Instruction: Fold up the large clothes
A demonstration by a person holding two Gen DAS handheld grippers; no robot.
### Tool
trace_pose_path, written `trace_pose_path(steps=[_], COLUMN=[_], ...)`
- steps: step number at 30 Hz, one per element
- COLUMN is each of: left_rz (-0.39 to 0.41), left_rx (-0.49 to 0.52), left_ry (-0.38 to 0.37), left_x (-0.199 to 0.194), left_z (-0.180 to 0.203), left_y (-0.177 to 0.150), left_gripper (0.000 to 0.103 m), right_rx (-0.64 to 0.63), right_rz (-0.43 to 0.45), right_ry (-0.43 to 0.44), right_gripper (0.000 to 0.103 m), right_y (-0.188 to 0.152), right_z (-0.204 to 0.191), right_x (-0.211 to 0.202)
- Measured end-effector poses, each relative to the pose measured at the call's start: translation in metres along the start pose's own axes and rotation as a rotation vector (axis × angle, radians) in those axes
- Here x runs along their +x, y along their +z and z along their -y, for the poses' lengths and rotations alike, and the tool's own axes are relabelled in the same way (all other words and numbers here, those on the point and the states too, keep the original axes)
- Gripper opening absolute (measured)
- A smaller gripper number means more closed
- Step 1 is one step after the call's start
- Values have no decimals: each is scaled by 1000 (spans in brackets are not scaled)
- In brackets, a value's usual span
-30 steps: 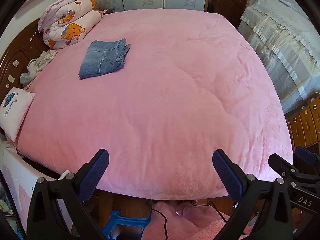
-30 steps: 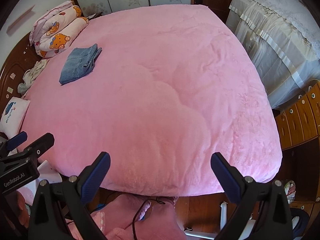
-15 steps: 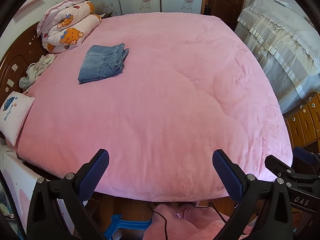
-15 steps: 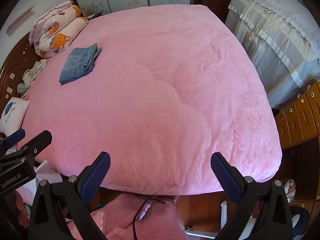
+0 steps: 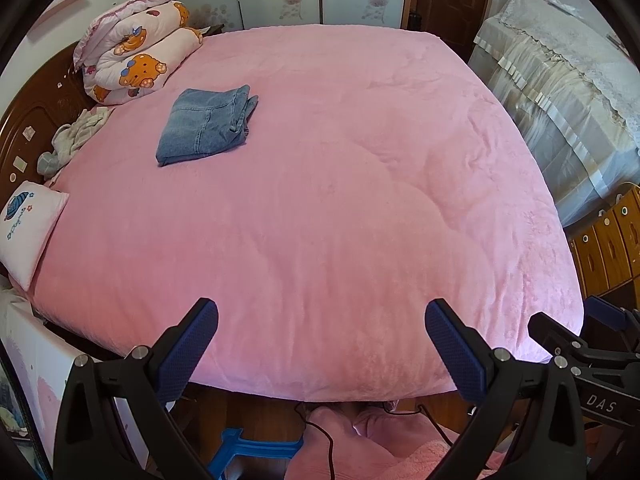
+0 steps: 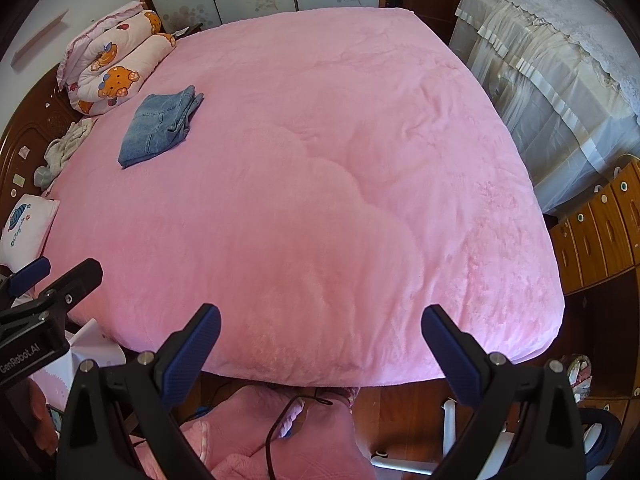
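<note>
Jeans (image 5: pixel 206 125) folded flat on pink bed (image 5: pixel 340 208) — long axis toward headboard, both hand-held grippers spread wide, empty.

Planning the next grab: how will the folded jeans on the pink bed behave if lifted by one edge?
The folded jeans would probably unfold and droop, since loose layers show along their right side. Denim looks thick, so likely heavyish for the bundle. On the plush pink blanket they would likely drag rather than slide.
</note>
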State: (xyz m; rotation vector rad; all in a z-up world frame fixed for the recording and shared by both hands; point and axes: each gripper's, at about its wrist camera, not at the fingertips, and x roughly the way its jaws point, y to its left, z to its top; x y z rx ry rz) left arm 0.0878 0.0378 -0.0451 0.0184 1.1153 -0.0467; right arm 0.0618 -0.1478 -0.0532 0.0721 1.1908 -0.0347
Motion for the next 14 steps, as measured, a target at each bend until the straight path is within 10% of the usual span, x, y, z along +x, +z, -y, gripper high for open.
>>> trace_pose_path(steps=[14], left_rz=[4], left_rx=[9], left_ry=[-2], left_x=[-3], left_z=[-1], left_y=[-2], left_gripper=[102], right_rx=[-1], right_rz=[-1], right_ry=[1], right_gripper=[101], right_y=[-1], right_z=[0], right_x=[0])
